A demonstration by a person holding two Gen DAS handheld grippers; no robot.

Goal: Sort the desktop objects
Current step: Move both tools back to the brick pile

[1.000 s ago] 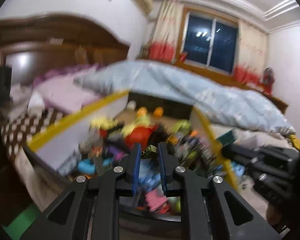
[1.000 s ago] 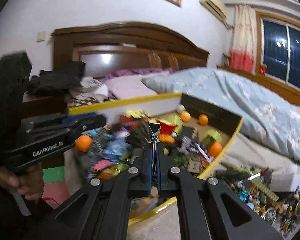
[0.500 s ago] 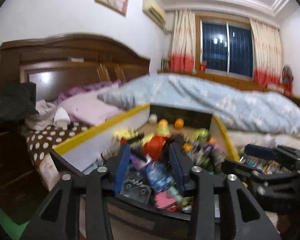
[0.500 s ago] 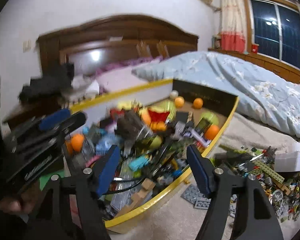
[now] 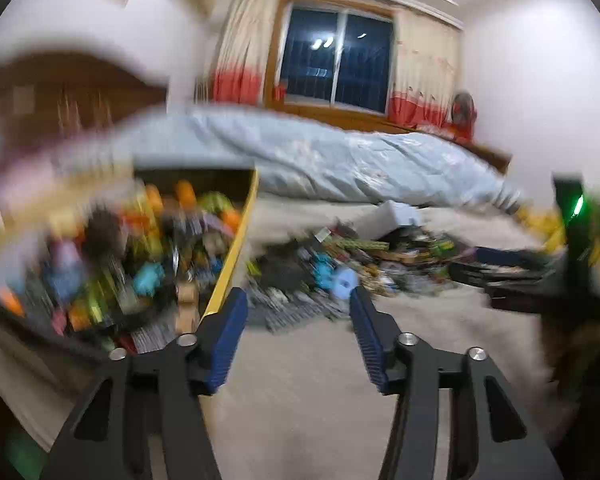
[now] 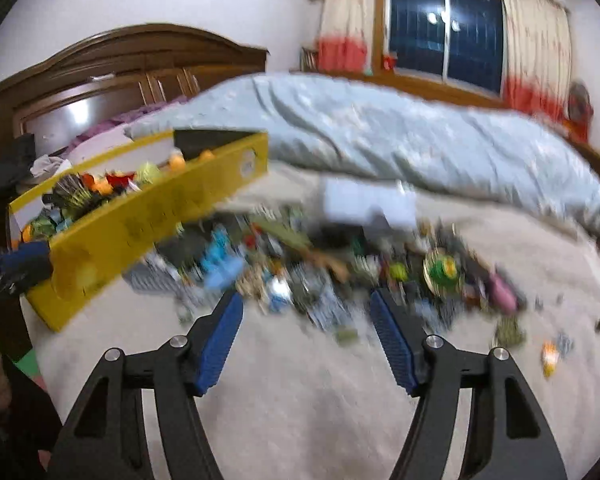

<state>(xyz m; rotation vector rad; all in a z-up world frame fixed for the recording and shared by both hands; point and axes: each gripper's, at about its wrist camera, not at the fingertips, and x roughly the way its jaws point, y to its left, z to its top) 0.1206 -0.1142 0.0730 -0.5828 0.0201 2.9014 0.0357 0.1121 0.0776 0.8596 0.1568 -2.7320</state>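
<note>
Our left gripper (image 5: 298,336) hangs with jaws opening and nothing between them. Our right gripper (image 6: 306,334) has its jaws apart, closing slightly, and they are empty too. Both point at the blurred toy pile (image 6: 320,268) on the beige bed cover (image 6: 300,392), just beside the full yellow box (image 6: 140,224).

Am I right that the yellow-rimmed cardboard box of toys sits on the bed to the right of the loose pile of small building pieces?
Not quite: the yellow-rimmed cardboard box of toys sits to the left of the loose pile of small building pieces, not the right. The right wrist view shows it; the rest stands.
</note>
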